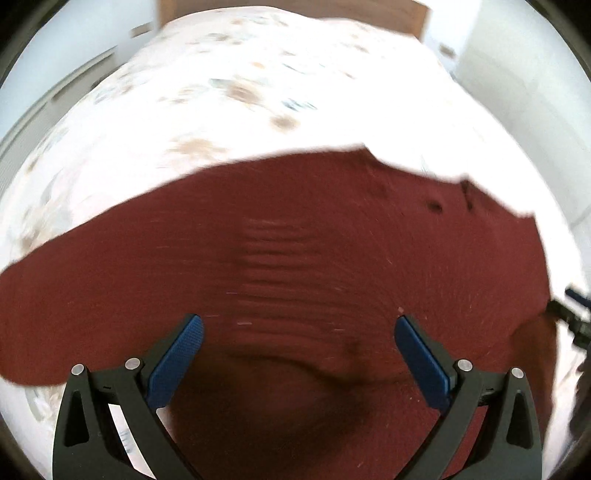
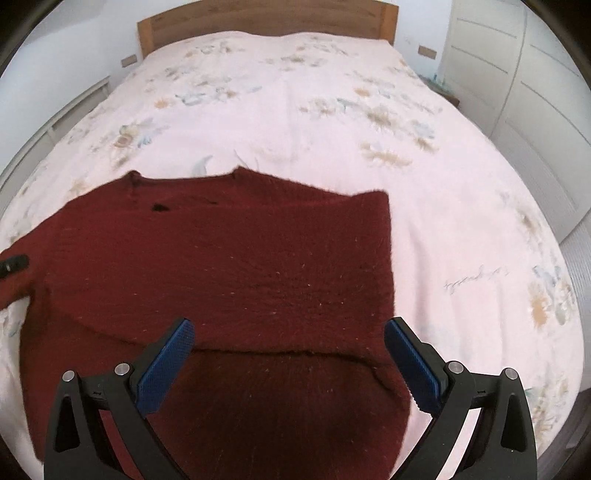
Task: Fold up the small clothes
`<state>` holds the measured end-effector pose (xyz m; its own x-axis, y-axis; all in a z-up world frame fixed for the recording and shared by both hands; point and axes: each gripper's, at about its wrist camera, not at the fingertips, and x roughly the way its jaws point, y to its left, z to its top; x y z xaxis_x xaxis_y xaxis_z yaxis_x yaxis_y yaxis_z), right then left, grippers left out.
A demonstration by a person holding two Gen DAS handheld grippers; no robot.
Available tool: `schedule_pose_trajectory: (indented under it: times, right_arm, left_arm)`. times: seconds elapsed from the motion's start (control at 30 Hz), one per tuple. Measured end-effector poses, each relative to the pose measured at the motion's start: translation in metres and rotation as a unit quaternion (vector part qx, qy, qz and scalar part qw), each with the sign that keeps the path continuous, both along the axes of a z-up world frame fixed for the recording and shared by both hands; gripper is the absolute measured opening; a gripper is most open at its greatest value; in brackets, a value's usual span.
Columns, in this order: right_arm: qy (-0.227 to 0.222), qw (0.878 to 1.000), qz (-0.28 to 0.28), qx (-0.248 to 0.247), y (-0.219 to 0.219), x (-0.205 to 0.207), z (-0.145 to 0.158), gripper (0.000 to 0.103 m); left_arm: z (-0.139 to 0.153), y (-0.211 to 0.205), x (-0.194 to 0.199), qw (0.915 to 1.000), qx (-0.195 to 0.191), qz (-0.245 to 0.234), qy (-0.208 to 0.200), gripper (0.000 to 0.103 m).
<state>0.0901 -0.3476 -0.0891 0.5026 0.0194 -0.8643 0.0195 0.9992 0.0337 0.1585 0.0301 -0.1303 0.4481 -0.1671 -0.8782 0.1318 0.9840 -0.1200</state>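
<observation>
1. A dark red knitted sweater (image 2: 229,258) lies spread on the bed, on a pale bedspread (image 2: 332,122) printed with faded flowers. It sits toward the foot end and the left side of the bed, well away from the wooden headboard (image 2: 266,18).

2. Its right-hand part is folded over onto the body, so that side ends in a straight edge, and a folded edge runs across the knit just ahead of the right tool (image 2: 289,334).

3. A small dark hole shows in the knit near the sweater's far edge, on its left part.

4. The right tool hangs over the near part of the sweater with its blue-padded fingers (image 2: 166,365) spread wide and nothing between them. Whether they touch the knit, I cannot tell.

5. The left tool (image 1: 298,330) is close above the sweater (image 1: 295,258), jaws wide apart too, holding nothing. That view is blurred, and red knit fills most of it; ribbed rows show in the middle.

6. In the right wrist view, a black part of the left tool sits at the far left over the sweater's left sleeve end.

7. A white wardrobe (image 2: 517,92) stands beyond the right side of the bed, and white furniture runs along the left side.
</observation>
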Motion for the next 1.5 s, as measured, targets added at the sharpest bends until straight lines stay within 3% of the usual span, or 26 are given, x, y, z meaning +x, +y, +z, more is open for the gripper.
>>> schedule_pose_trajectory:
  times: [0.17, 0.3, 0.37, 0.43, 0.5, 0.53, 0.6, 0.7, 0.83, 0.9, 1.0, 1.03, 1.17, 1.33, 1.5]
  right_arm:
    - [-0.01, 1.0, -0.002, 0.004, 0.004, -0.006, 0.016, 0.102]
    - [-0.02, 1.0, -0.014, -0.01, 0.003, -0.008, 0.021, 0.102]
    - [-0.019, 1.0, -0.021, -0.013, 0.002, -0.009, 0.022, 0.102]
    - [-0.018, 0.999, -0.028, -0.01, 0.0, -0.012, 0.022, 0.102]
    - [-0.014, 0.999, -0.029, -0.01, -0.001, -0.012, 0.022, 0.102]
    - [-0.013, 0.999, -0.03, -0.011, 0.0, -0.012, 0.021, 0.102]
    - [-0.01, 0.999, -0.029, -0.017, 0.001, -0.011, 0.02, 0.102]
    - [-0.009, 0.999, -0.032, -0.017, 0.002, -0.01, 0.019, 0.102]
    - [-0.005, 0.999, -0.036, -0.016, 0.002, -0.011, 0.013, 0.102]
    - [0.001, 0.999, -0.035, -0.017, 0.001, -0.011, 0.01, 0.102]
    - [0.006, 0.999, -0.036, -0.024, 0.002, -0.011, 0.006, 0.102]
    - [0.007, 0.999, -0.037, -0.024, 0.002, -0.011, 0.006, 0.102]
    - [0.006, 0.999, -0.037, -0.02, 0.001, -0.013, 0.006, 0.102]
    - [0.005, 0.999, -0.038, -0.019, 0.0, -0.015, 0.006, 0.102]
    - [0.0, 0.999, -0.037, -0.014, -0.002, -0.015, 0.011, 0.102]
  left_arm:
    - [0.027, 0.066, -0.001, 0.9958, 0.005, 0.092, -0.004, 0.102]
    - [0.036, 0.135, -0.013, 0.9788, 0.019, 0.204, -0.01, 0.102]
    - [0.035, 0.168, -0.02, 0.9652, 0.019, 0.261, -0.005, 0.102]
    - [0.031, 0.211, -0.031, 0.944, 0.005, 0.33, 0.006, 0.102]
    - [0.023, 0.255, -0.047, 0.9128, -0.004, 0.408, 0.015, 0.101]
    - [0.016, 0.269, -0.049, 0.9031, -0.012, 0.429, 0.024, 0.101]
    - [0.007, 0.292, -0.054, 0.8926, -0.033, 0.448, 0.043, 0.101]
    - [-0.008, 0.306, -0.054, 0.8843, -0.046, 0.461, 0.062, 0.101]
    - [-0.005, 0.322, -0.056, 0.8867, -0.068, 0.451, 0.078, 0.1]
    - [-0.009, 0.324, -0.055, 0.8916, -0.06, 0.442, 0.079, 0.098]
    - [-0.005, 0.32, -0.054, 0.9068, -0.046, 0.414, 0.067, 0.066]
    - [-0.005, 0.318, -0.051, 0.9114, -0.05, 0.403, 0.066, 0.06]
    - [0.004, 0.314, -0.042, 0.9269, -0.069, 0.364, 0.063, 0.016]
    - [0.029, 0.298, -0.027, 0.946, -0.047, 0.317, 0.048, 0.013]
    - [0.07, 0.25, -0.019, 0.9668, -0.014, 0.254, 0.021, 0.013]
